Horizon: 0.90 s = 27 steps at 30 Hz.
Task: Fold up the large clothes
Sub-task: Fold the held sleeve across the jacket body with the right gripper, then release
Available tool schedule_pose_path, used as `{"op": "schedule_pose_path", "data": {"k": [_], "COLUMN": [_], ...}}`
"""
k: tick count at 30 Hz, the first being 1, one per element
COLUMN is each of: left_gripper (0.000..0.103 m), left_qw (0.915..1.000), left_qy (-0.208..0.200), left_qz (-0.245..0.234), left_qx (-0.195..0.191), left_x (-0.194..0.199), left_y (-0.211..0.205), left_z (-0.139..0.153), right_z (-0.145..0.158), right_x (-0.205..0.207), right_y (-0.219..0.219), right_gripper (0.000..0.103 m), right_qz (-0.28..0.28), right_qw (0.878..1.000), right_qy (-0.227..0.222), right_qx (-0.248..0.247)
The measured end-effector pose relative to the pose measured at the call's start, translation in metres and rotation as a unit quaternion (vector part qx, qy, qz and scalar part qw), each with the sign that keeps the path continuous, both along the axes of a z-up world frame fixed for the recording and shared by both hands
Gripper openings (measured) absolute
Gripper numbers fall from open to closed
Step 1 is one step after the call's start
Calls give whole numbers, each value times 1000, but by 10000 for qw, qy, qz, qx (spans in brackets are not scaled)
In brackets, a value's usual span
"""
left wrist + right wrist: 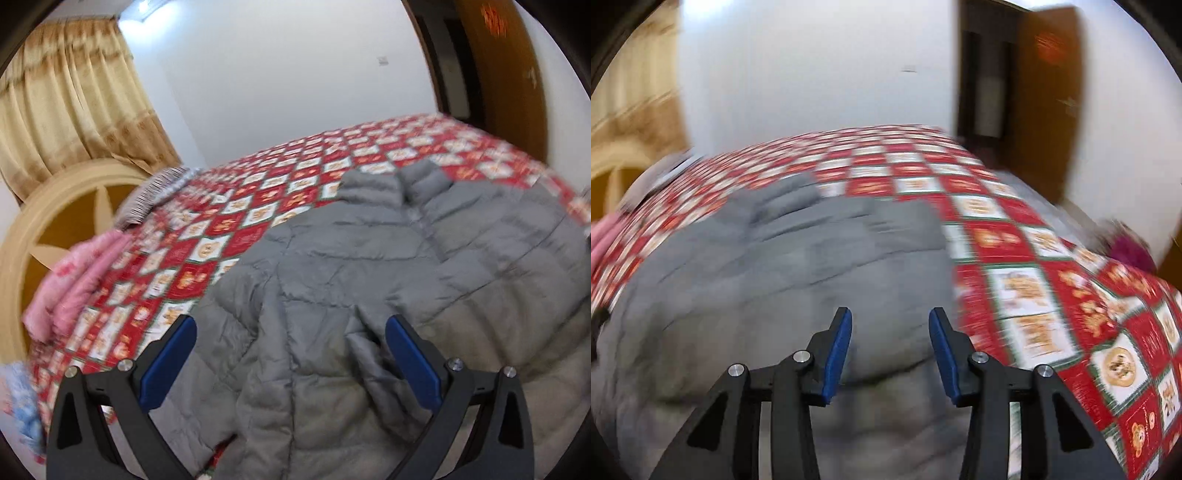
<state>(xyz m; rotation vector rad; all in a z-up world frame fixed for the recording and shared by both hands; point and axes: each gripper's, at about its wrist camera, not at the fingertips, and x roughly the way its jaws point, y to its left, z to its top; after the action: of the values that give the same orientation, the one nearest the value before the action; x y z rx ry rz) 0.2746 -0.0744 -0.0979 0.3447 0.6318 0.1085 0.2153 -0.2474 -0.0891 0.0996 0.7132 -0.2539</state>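
A grey quilted jacket [388,280] lies spread on the bed's red-and-white patterned cover [236,206], collar toward the far side, one sleeve trailing off the near edge. Both tongs hover above it, gripping nothing — the left gripper [291,328] spread wide over the crumpled sleeve, the right gripper [891,319] partly parted over the jacket's body near its right edge. It looks like a pause between folds. Next, I'd guess, each must drop to a hem or sleeve and pinch the slippery padding firmly before lifting it across.
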Motion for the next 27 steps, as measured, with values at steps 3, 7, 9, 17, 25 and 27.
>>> {"op": "schedule_pose_path", "data": {"k": [3,7,9,17,25,27], "left_gripper": [103,103,103,103,103,103], "left_qw": [9979,9964,9959,9950,9942,9940], "left_qy": [166,541,612,806,888,904], "left_qz": [304,485,526,582,600,605], "left_qx": [539,437,402,63,-75,-141], "left_x": [16,24,24,26,28,28], "left_y": [5,31,35,43,45,46], "left_z": [-28,-53,-59,-67,-71,-71], "right_z": [-17,-38,-51,-56,-14,-23], "right_x": [21,38,43,37,17,23], "right_y": [-13,-2,4,9,61,77], "right_gripper": [45,45,45,45,45,45], "right_qz": [113,400,466,620,1037,1317], "right_qw": [9995,9968,9945,9919,9930,9901], "right_qy": [259,675,900,994,336,451], "right_qx": [171,-168,-251,-492,-453,-174]}}
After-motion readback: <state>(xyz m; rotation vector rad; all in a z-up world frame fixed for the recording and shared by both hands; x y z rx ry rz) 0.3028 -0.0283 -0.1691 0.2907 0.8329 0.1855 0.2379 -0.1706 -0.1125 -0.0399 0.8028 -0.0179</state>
